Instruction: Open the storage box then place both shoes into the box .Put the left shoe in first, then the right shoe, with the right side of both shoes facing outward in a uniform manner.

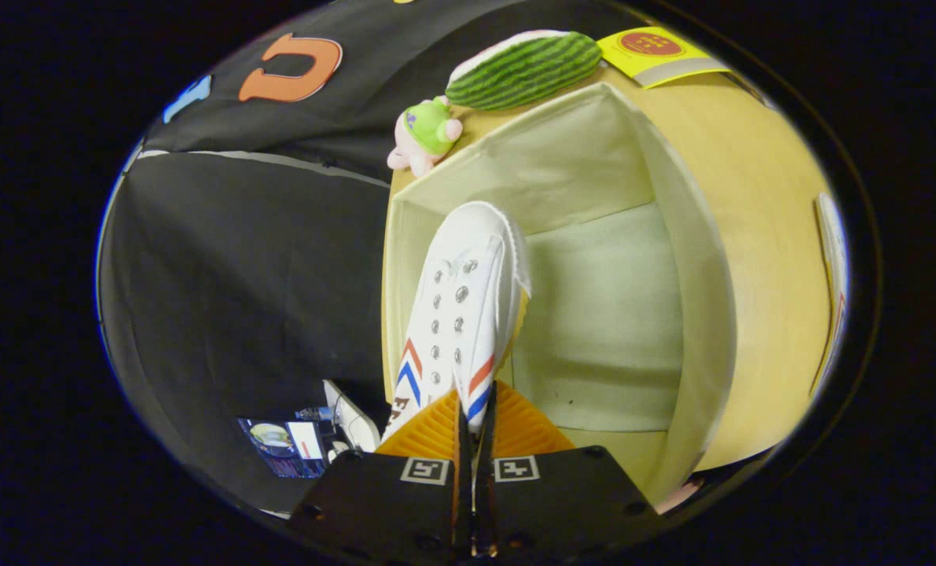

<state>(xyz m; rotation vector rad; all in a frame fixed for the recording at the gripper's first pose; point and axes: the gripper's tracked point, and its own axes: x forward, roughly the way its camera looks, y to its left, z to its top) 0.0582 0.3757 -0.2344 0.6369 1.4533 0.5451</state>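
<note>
Gripper (pixel 474 417) ridged fingers pinched tight on the canvas collar of a white shoe (pixel 460 314) with metal eyelets and chevron stripes. Shoe hangs toe-first into the open, fabric-lined storage box (pixel 695 314), against its near-left wall.

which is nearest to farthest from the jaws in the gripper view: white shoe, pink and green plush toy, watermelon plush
1. white shoe: pinched between the jaws of the gripper, over the open storage box.
2. pink and green plush toy: beyond the box's far corner.
3. watermelon plush: farther back, behind the box.
</note>
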